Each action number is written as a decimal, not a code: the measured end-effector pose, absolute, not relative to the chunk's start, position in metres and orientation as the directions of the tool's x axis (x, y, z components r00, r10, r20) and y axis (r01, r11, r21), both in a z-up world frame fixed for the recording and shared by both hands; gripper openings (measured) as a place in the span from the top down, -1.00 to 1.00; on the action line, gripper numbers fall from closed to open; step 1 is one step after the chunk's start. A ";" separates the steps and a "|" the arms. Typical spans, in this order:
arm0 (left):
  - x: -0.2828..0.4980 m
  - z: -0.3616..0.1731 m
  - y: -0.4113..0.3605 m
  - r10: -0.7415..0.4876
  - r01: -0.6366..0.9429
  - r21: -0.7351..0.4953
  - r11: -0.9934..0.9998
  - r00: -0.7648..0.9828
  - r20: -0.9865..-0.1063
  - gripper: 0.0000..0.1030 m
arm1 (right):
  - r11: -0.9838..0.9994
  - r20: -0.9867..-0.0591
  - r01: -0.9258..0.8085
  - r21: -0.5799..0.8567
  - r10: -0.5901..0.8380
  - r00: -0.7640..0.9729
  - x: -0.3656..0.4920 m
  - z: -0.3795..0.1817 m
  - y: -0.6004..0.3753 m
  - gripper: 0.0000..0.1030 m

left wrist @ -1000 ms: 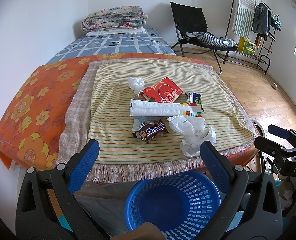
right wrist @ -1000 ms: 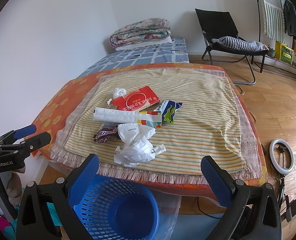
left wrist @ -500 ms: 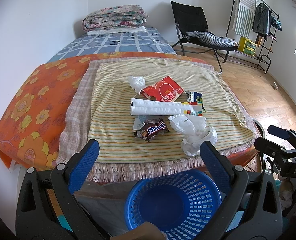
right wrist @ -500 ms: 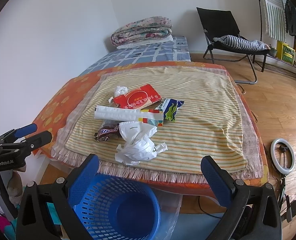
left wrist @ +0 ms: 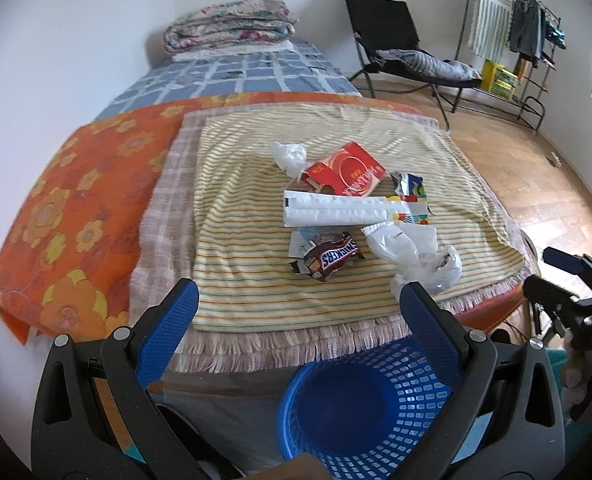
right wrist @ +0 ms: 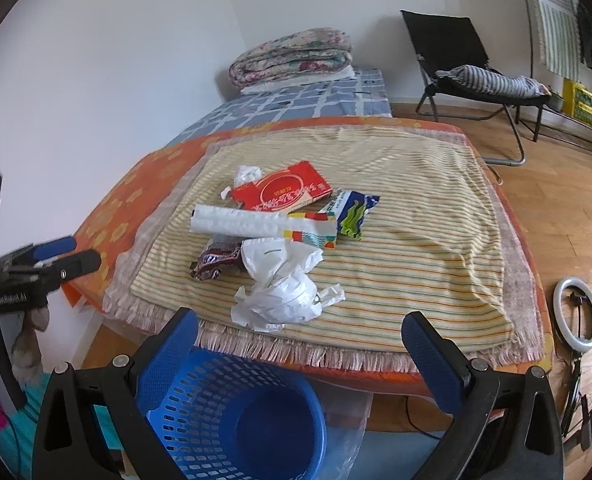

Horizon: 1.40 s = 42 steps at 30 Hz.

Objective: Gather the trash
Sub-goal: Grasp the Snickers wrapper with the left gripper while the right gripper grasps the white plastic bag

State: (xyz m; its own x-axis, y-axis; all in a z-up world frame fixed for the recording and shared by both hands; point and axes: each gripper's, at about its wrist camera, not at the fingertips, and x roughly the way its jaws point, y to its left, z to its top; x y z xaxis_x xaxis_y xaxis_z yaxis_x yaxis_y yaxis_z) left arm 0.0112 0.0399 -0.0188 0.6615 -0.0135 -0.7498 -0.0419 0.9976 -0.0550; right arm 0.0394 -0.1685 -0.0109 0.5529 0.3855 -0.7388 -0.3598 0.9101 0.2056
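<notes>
Trash lies in a heap on the striped cloth [left wrist: 236,256] [right wrist: 416,248]: a crumpled white plastic bag [left wrist: 412,256] [right wrist: 280,288], a Snickers wrapper [left wrist: 328,258] [right wrist: 216,262], a long white pack [left wrist: 344,210] [right wrist: 256,224], a red box [left wrist: 344,170] [right wrist: 284,192], a blue-green wrapper [left wrist: 410,184] [right wrist: 354,210] and a small white wad [left wrist: 288,154] [right wrist: 246,174]. A blue basket [left wrist: 360,408] [right wrist: 232,416] stands on the floor below the front edge. My left gripper [left wrist: 296,308] and right gripper [right wrist: 298,334] are open and empty, above the basket, short of the trash.
The cloth lies on an orange flowered cover [left wrist: 68,216] over a bed, with a folded quilt [left wrist: 228,24] at the far end. A black folding chair [right wrist: 468,64] and a clothes rack [left wrist: 512,32] stand at right. A ring light [right wrist: 578,312] lies on the wood floor.
Both grippers have moved slightly forward toward the trash; the pile looks a little nearer. Nothing was grasped and the trash has not moved.
</notes>
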 end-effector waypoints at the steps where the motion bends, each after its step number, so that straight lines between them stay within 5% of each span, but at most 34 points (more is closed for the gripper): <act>1: 0.014 -0.022 0.042 -0.024 -0.033 -0.061 0.998 0.654 -0.756 -0.99 | 0.908 -0.744 -0.368 0.200 0.385 0.546 0.041 -0.014 -0.165 -0.99; 6: 0.041 -0.040 0.043 -0.092 0.045 -0.081 0.996 0.591 -0.802 -0.95 | 0.884 -0.782 -0.422 0.200 0.404 0.475 0.052 -0.030 -0.144 -0.99; 14: 0.081 -0.073 0.043 -0.179 0.072 -0.165 0.984 0.486 -0.856 -0.55 | 0.882 -0.840 -0.453 0.129 0.340 0.423 0.074 -0.065 -0.117 -0.99; 26: 0.128 -0.111 0.036 -0.193 0.087 -0.173 0.981 0.392 -0.899 -0.42 | 0.886 -0.859 -0.450 0.112 0.314 0.405 0.102 -0.083 -0.101 -0.90; 30: 0.139 -0.121 0.038 -0.208 0.065 -0.198 0.978 0.361 -0.909 -0.17 | 0.886 -0.867 -0.451 0.108 0.306 0.393 0.106 -0.089 -0.097 -0.88; 42: 0.134 -0.125 0.027 -0.229 0.099 -0.207 0.973 0.347 -0.910 0.40 | 0.880 -0.875 -0.429 0.202 0.359 0.326 0.111 -0.095 -0.107 -0.41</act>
State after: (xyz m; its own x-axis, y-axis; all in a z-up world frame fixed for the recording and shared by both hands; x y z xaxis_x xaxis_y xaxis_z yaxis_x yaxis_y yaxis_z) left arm 0.1344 0.0274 -0.1246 0.3469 -0.2289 -0.9096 0.0989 0.9733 -0.2072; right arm 0.1108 -0.1069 -0.0950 0.3256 0.3592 -0.8746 -0.4289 0.8805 0.2019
